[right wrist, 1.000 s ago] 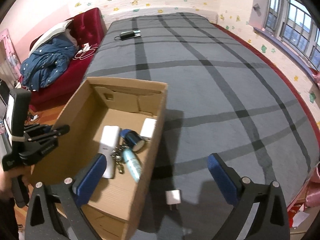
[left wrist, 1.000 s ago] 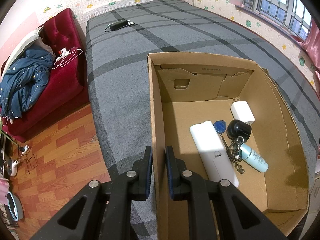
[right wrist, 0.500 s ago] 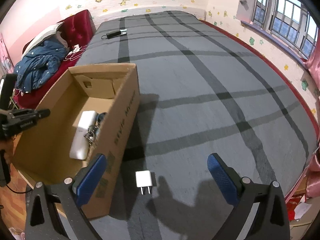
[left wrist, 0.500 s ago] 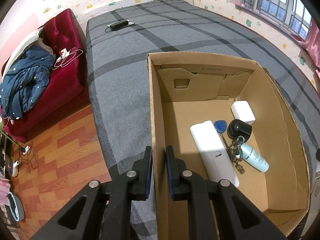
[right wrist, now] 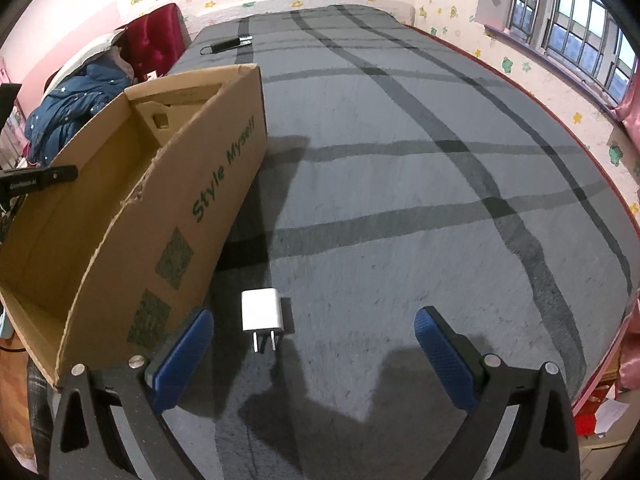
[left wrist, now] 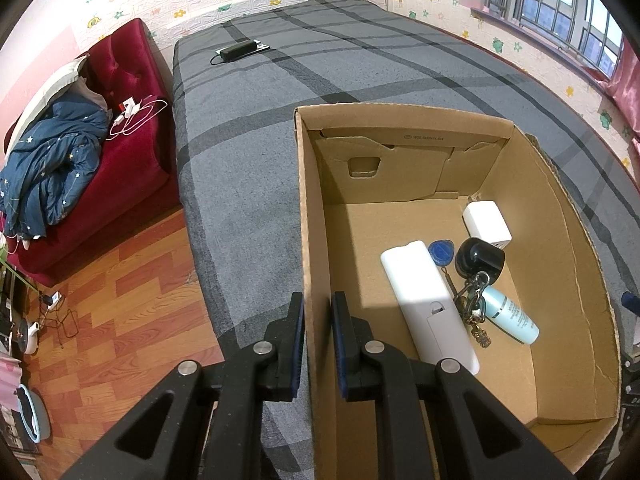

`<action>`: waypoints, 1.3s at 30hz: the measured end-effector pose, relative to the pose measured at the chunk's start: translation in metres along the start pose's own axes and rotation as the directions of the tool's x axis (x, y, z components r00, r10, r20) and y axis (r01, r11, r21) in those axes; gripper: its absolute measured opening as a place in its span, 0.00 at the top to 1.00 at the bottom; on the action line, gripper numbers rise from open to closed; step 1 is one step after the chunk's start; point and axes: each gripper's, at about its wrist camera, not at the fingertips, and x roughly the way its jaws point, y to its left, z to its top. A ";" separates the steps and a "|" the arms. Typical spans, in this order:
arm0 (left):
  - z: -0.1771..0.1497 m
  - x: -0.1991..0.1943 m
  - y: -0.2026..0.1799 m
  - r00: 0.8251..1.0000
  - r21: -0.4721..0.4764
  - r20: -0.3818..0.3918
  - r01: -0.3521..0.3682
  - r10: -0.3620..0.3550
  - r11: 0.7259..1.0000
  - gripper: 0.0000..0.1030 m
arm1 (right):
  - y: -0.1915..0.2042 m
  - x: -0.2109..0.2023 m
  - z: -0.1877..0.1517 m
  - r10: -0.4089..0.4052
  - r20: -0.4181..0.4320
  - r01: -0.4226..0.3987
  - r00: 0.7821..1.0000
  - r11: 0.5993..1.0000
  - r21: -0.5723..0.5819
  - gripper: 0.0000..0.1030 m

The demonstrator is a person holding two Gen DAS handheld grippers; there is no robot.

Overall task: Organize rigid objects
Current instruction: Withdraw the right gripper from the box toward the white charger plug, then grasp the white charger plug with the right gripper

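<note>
Right wrist view: my right gripper (right wrist: pixel 312 356) gapes wide, empty, above the white plug adapter (right wrist: pixel 262 311) on the grey bed beside the cardboard box (right wrist: pixel 168 220). It looks light, hard, slick; I'd pinch its flat sides. My left gripper (left wrist: pixel 317 344) clamps the box wall.
</note>
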 end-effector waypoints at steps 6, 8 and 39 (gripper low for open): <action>0.000 0.000 -0.001 1.000 0.002 -0.001 -0.003 0.003 1.000 0.86 | 0.005 0.010 0.000 0.032 -0.022 -0.033 0.999 0.999 -0.019 0.02; 0.001 0.000 -0.002 1.000 0.003 -0.002 -0.006 0.006 1.000 0.86 | 0.006 0.014 0.000 0.042 -0.030 -0.043 0.999 0.999 -0.024 0.06; 0.001 0.001 -0.004 1.000 0.022 -0.003 -0.029 0.029 0.999 0.86 | 0.020 0.050 -0.001 0.089 -0.119 -0.098 0.989 0.992 -0.077 0.73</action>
